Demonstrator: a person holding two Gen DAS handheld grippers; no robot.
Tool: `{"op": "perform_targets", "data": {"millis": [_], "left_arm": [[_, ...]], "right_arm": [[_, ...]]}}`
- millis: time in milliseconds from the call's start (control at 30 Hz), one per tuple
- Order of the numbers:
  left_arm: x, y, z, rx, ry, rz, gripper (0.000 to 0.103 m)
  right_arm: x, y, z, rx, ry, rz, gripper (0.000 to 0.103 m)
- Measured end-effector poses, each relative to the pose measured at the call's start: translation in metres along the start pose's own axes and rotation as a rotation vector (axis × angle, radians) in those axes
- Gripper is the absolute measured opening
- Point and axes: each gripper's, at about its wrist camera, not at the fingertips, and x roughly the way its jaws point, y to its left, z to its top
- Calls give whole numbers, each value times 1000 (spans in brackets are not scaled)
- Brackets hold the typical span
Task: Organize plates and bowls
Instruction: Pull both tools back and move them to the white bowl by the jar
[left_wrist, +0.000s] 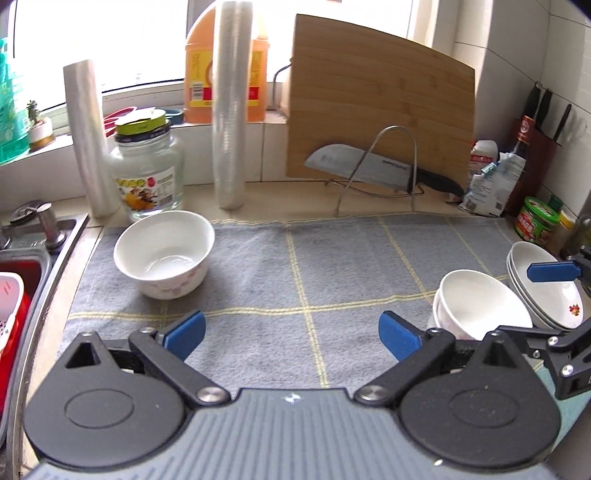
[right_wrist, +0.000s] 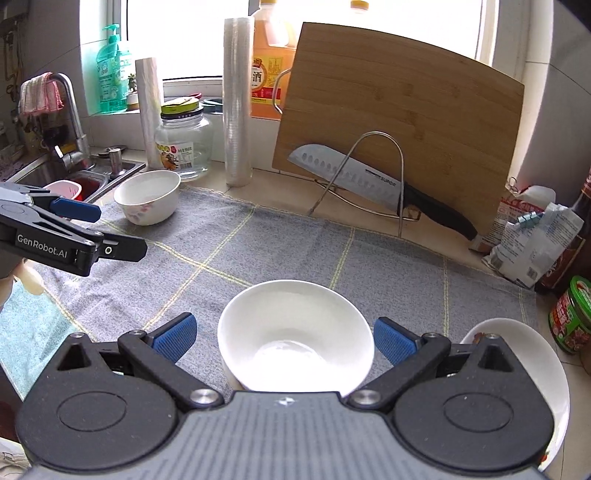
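Off to the right of my left tongs (left_wrist: 291, 334), most of the sorting looked done already: a small stack of white bowls (left_wrist: 476, 306) sat nested on the grey cloth (left_wrist: 332, 266) covering the desk, and just past it a stack of shallow plates (left_wrist: 546, 291) leaned together near the jars. What was left, as far as I could judge, was the one flowered bowl (left_wrist: 166, 253) sitting on its own, ahead and to the left of those same tongs, close by the glass jar (left_wrist: 147, 173) and the sink edge (left_wrist: 55, 236). So I'd call it maybe two-thirds done, with that stray bowl as the obvious next pickup.

My left tongs were spread wide with nothing between the pads, only bare cloth, pointing down at a slant toward the desk and well short of the lone bowl.

My right tongs (right_wrist: 286, 341) were also spread, angled down the same way, hovering right over the bowl stack so the top bowl's rim sat between the blue pads (right_wrist: 177, 338) with a gap on both sides. Not pinching it, as far as I could see. From that side my left tongs poked in at the left edge, with a bit of my hand (right_wrist: 14, 280) behind them.
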Motion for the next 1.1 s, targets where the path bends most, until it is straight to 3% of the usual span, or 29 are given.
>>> {"op": "perform_targets", "data": {"millis": [100,233,600,1100], "left_arm": [[2,22,-4,-33,8,23,100],[9,55,-7,-59,18,-4,100],[40,117,0,126,23,-40,99],[85,134,10,263,-8,-105,98]], "right_arm": [[3,12,9,0,5,12,103],[13,39,22,-25,14,13,103],[60,103,65,8,90,8,103],[125,125,128,5,145,-7,103]]}}
